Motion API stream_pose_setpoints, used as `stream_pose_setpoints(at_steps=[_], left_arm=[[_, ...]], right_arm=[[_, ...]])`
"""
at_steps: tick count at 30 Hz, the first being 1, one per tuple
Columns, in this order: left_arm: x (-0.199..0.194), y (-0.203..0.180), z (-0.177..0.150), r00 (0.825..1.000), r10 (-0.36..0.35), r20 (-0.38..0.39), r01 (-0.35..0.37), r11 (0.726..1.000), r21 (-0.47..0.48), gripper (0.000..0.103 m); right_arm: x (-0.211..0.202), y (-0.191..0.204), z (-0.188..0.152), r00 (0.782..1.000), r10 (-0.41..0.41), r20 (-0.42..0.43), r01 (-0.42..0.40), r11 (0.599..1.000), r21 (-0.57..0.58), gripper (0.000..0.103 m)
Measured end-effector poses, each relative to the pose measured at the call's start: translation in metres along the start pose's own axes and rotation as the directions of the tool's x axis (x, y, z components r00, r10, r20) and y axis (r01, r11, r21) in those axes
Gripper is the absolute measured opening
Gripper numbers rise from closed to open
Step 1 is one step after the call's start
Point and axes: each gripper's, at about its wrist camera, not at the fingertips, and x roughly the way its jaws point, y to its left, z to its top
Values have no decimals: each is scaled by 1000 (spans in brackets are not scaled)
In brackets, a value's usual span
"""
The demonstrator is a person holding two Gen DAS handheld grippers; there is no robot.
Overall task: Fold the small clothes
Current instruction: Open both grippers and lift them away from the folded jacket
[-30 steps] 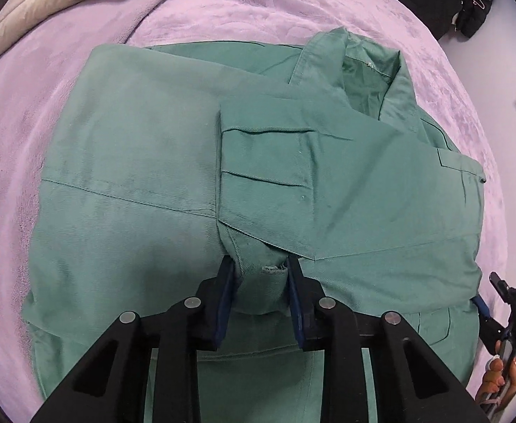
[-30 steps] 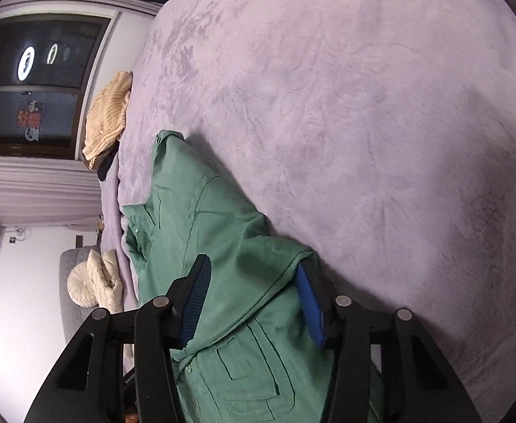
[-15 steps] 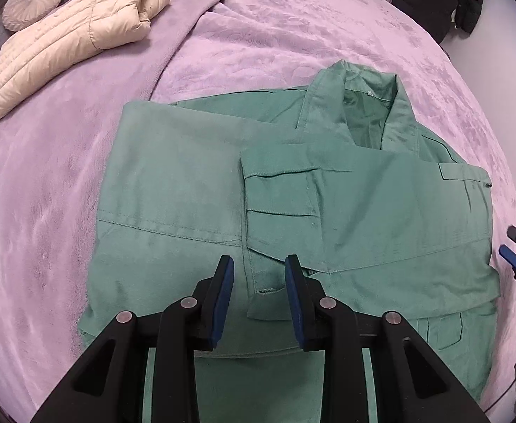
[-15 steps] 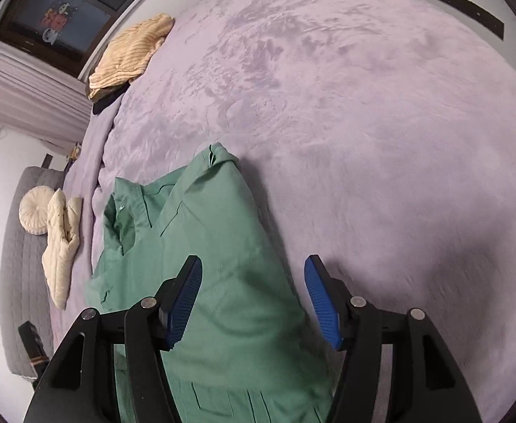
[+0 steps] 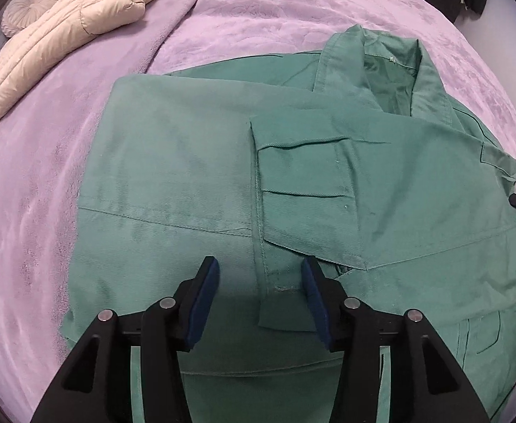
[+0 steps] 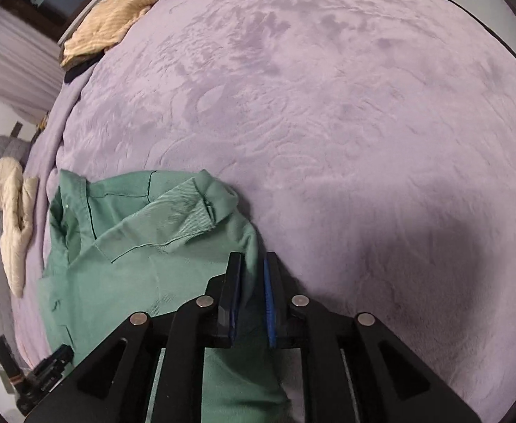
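Covering the bed, a lilac blanket (image 5: pixel 293 17) bears a cream jacket (image 5: pixel 64 31) at left, then the green shirt (image 5: pixel 187 162); left gripper (image 5: pixel 259 283) opening over its cuff, right gripper (image 6: pixel 251 283) closing on its edge.

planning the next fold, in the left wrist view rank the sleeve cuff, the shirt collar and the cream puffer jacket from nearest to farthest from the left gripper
1. sleeve cuff: lying between the opening jaws of the left gripper, not pinched.
2. shirt collar: further up the green shirt, upper right.
3. cream puffer jacket: off the shirt, far upper left on the purple blanket.
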Motion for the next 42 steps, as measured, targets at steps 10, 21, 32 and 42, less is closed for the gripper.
stream_pose_setpoints(at_steps=[10,21,32,42], left_arm=[[-33,3,2,999,7,51,-9,999,49,51],[-18,7,-13,1000,-17,-24,18,999,34,67],[-61,5,-24,999,35,-42,-33,998,49,67],[-91,11,-45,996,56,-63,-53,997,52,68]], right_arm=[[-52,42,-73,999,33,-35,-40,979,-201,26],[-33,21,-109,993,-48,-112,28,985,-173,26],[-74,25,-125,990,-42,-133,29,995,-100,44],[-93,45,-149,986,-36,-165,22,996,-90,64]])
